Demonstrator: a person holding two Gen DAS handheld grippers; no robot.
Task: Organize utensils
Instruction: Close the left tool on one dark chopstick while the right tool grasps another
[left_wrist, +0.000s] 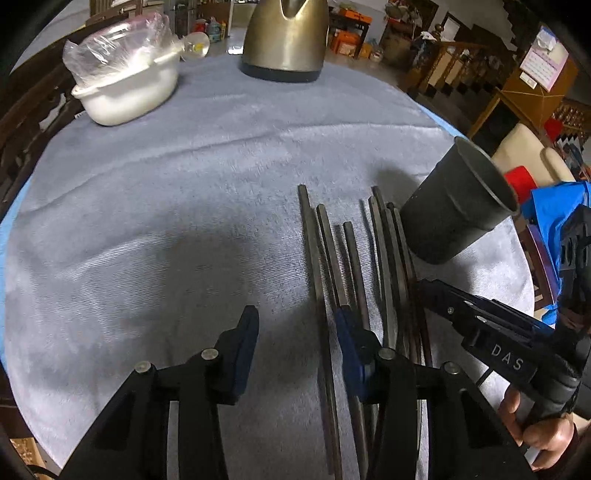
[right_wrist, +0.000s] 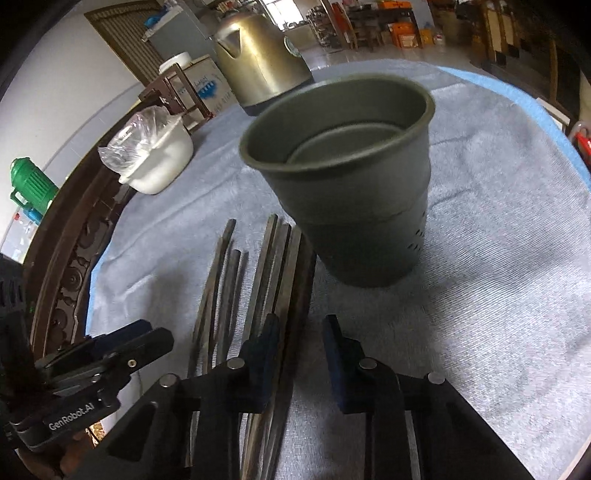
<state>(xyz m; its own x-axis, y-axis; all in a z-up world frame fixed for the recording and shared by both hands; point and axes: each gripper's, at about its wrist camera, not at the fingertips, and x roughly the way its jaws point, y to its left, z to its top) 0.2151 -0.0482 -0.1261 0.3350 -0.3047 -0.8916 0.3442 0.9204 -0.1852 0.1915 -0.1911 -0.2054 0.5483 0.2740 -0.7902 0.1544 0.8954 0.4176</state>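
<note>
Dark cup (right_wrist: 347, 192): upright on the bench (left_wrist: 147, 206), interior shows only its bottom, small holes low in the wall
Chopsticks (left_wrist: 332, 266): dark bundle lying flat on the grey cloth, just left of the cup, none inside it
White tub (left_wrist: 125, 88): far left of bench, clear plastic bag bunched in its mouth
Kettle (left_wrist: 284, 40): metal, at far edge
Left gripper (left_wrist: 295, 332): fingers apart, holding nothing, right finger over the chopsticks
Right gripper (right_wrist: 301, 343): fingers apart, holding nothing, chopsticks beneath its left finger
</note>
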